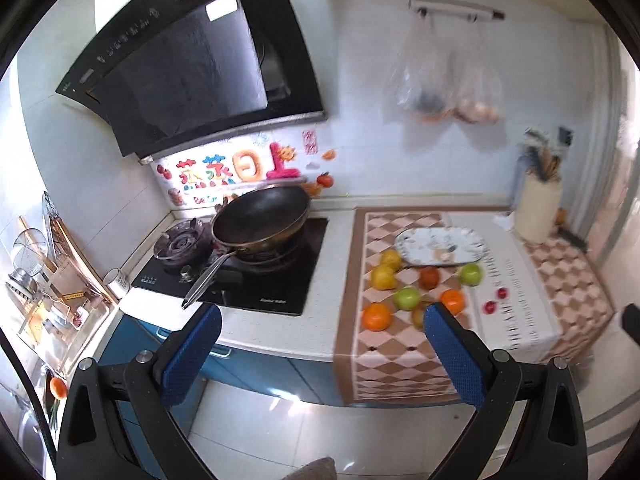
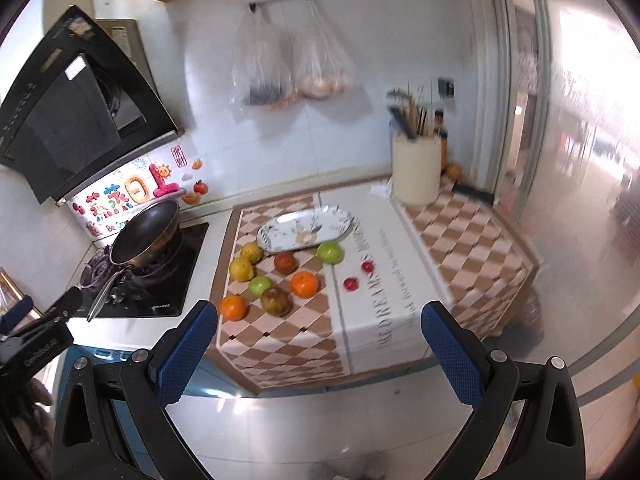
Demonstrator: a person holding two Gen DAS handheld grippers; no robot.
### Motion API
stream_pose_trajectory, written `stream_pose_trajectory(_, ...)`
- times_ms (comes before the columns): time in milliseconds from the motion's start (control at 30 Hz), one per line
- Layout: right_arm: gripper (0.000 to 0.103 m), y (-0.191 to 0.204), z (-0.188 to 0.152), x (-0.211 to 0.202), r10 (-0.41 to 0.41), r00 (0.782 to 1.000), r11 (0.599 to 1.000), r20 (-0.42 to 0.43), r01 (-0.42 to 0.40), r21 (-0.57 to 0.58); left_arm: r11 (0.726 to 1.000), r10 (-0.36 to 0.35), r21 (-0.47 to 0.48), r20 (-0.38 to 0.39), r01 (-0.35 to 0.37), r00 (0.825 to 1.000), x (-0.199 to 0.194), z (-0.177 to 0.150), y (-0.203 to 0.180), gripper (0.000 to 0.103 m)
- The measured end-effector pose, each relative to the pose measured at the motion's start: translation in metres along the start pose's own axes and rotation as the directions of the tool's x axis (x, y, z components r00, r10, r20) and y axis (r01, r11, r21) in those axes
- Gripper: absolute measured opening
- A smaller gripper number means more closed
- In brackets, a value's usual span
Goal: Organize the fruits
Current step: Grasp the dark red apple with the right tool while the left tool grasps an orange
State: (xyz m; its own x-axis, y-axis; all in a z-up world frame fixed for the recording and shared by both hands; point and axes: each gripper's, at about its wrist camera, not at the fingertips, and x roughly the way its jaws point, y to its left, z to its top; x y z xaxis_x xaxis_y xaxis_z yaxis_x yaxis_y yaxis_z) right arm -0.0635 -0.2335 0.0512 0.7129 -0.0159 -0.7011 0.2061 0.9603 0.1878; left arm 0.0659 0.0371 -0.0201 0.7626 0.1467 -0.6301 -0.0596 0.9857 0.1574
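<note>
Several fruits lie loose on the checkered cloth: two oranges (image 2: 305, 284) (image 2: 232, 307), two green apples (image 2: 330, 252) (image 2: 260, 285), two yellow fruits (image 2: 241, 268), a dark red fruit (image 2: 285, 262), a brown fruit (image 2: 275, 301) and two small red ones (image 2: 351, 283). An empty patterned oval plate (image 2: 280, 240) (image 1: 416, 256) lies behind them. My left gripper (image 1: 322, 326) is open and empty, held off the counter's front edge. My right gripper (image 2: 320, 322) is open and empty, also short of the counter. The same fruits show in the left wrist view, such as an orange (image 1: 376, 316).
A black wok (image 1: 260, 216) sits on the gas hob (image 1: 240, 280) left of the cloth. A cream utensil holder (image 2: 416, 172) stands at the back right. Two plastic bags (image 2: 292, 68) hang on the wall. A dish rack (image 1: 44, 280) is at far left. A glass door (image 2: 580, 160) is on the right.
</note>
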Motion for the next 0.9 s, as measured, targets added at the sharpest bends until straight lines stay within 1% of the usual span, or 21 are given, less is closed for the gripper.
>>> stream_pose_trajectory(67, 0.103, 0.0, 0.0, 0.027, 0.015, 0.999, 1.0, -0.043, -0.014, 0.024, 1.0, 0.017, 0.009, -0.03, -0.017, 0.999, 0.023, -0.006, 0.001, 0.103)
stream_pose_trajectory(133, 0.103, 0.002, -0.001, 0.055, 0.031, 0.995, 0.999, -0.095, -0.029, 0.03, 0.999, 0.034, 0.019, -0.081, -0.033, 0.996, 0.051, -0.01, 0.001, 0.103)
stream_pose_trajectory(200, 0.103, 0.004, -0.003, 0.085, 0.049, 0.989, 0.999, -0.14, -0.045, 0.029, 0.999, 0.028, 0.02, -0.152, -0.025, 0.988, 0.08, -0.014, -0.001, 0.103)
stream_pose_trajectory(233, 0.103, 0.006, -0.003, 0.104, 0.06, 0.985, 0.998, -0.159, -0.057, 0.025, 1.0, 0.021, 0.013, -0.196, -0.018, 0.98, 0.099, -0.014, -0.002, 0.103)
stream_pose_trajectory(300, 0.103, 0.009, -0.006, 0.135, 0.069, 0.977, 0.998, -0.2, -0.066, 0.018, 1.0, 0.017, 0.008, -0.257, -0.015, 0.966, 0.122, -0.021, -0.005, 0.103)
stream_pose_trajectory(333, 0.102, 0.012, -0.005, 0.157, 0.087, 0.97, 0.996, -0.225, -0.085, 0.019, 1.0, 0.019, 0.005, -0.283, -0.018, 0.959, 0.133, -0.023, -0.007, 0.103)
stream_pose_trajectory(400, 0.102, 0.018, -0.008, 0.193, 0.11, 0.96, 0.994, -0.257, -0.111, 0.011, 0.999, 0.038, -0.005, -0.34, -0.042, 0.94, 0.161, -0.029, -0.009, 0.103)
stream_pose_trajectory(433, 0.102, 0.024, -0.008, 0.22, 0.127, 0.949, 0.991, -0.287, -0.131, 0.006, 0.999, 0.045, -0.007, -0.362, -0.051, 0.931, 0.172, -0.032, -0.01, 0.103)
stream_pose_trajectory(467, 0.101, 0.027, -0.009, 0.237, 0.142, 0.941, 0.989, -0.308, -0.148, 0.004, 0.998, 0.048, -0.017, -0.399, -0.06, 0.916, 0.19, -0.035, -0.012, 0.103)
stream_pose_trajectory(533, 0.099, 0.038, -0.012, 0.287, 0.176, 0.912, 0.982, -0.371, -0.19, 0.0, 0.997, 0.056, -0.028, -0.439, -0.076, 0.897, 0.213, -0.039, -0.014, 0.103)
stream_pose_trajectory(567, 0.097, 0.043, -0.013, 0.312, 0.185, 0.894, 0.979, -0.409, -0.203, -0.001, 0.996, 0.053, -0.038, -0.478, -0.081, 0.877, 0.232, -0.041, -0.015, 0.103)
stream_pose_trajectory(633, 0.093, 0.056, -0.019, 0.364, 0.19, 0.856, 0.974, -0.482, -0.224, -0.014, 0.996, 0.028, -0.062, -0.529, -0.071, 0.848, 0.254, -0.044, -0.017, 0.102)
stream_pose_trajectory(667, 0.09, 0.061, -0.021, 0.382, 0.187, 0.842, 0.973, -0.506, -0.23, -0.023, 0.994, -0.007, -0.092, -0.569, -0.055, 0.822, 0.274, -0.047, -0.019, 0.101)
stream_pose_trajectory(700, 0.088, 0.067, -0.024, 0.401, 0.183, 0.825, 0.971, -0.534, -0.237, -0.034, 0.993, -0.027, -0.11, -0.592, -0.047, 0.806, 0.285, -0.048, -0.021, 0.099)
stream_pose_trajectory(733, 0.088, 0.073, -0.028, 0.419, 0.178, 0.809, 0.969, -0.56, -0.243, -0.043, 0.992, -0.045, -0.123, -0.614, -0.04, 0.788, 0.295, -0.049, -0.023, 0.094)
stream_pose_trajectory(767, 0.088, 0.078, -0.031, 0.434, 0.172, 0.796, 0.967, -0.581, -0.248, -0.054, 0.991, -0.057, -0.131, -0.644, -0.036, 0.763, 0.309, -0.052, -0.027, 0.091)
stream_pose_trajectory(833, 0.087, 0.09, -0.037, 0.465, 0.148, 0.777, 0.964, -0.611, -0.251, -0.086, 0.991, -0.063, -0.128, -0.675, -0.032, 0.735, 0.326, -0.053, -0.034, 0.09)
stream_pose_trajectory(867, 0.086, 0.094, -0.039, 0.475, 0.145, 0.769, 0.962, -0.622, -0.256, -0.091, 0.991, -0.073, -0.129, -0.693, -0.024, 0.717, 0.338, -0.054, -0.039, 0.09)
stream_pose_trajectory(900, 0.082, 0.098, -0.043, 0.49, 0.138, 0.752, 0.961, -0.644, -0.258, -0.095, 0.991, -0.081, -0.132, -0.705, -0.019, 0.705, 0.345, -0.054, -0.042, 0.09)
